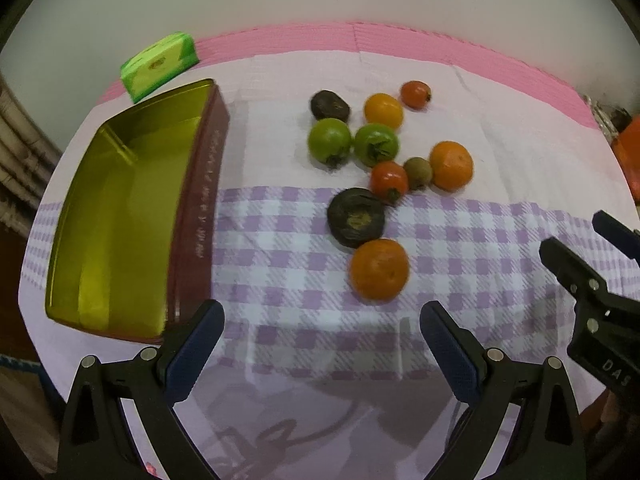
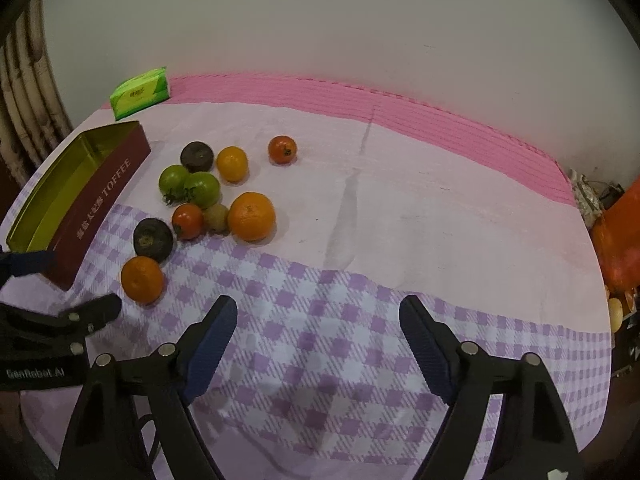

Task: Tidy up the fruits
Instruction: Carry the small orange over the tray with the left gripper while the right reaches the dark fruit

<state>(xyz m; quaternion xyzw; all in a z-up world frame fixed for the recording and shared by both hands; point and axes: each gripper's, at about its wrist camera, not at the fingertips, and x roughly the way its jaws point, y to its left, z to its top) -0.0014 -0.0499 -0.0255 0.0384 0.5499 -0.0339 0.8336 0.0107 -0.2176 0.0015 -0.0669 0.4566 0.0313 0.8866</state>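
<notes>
Covering the table, checked cloth (image 2: 360, 320) meets a pink mat (image 2: 440, 108), seemingly ribbed.

Fruits (image 2: 208, 204) clustered beside toffee tin (image 2: 100, 200)

Maroon tin (image 2: 96, 204) side wall reads "TOFFEE" in pale capitals, preceded by a row of Chinese characters, not legible. Left gripper (image 2: 60, 284) body, just below the tin's near corner, reads "GenRobot.AI". In the left wrist view the right gripper (image 1: 580, 240) shows "DAS". Green packet (image 2: 140, 92) behind the tin: label unreadable.
</notes>
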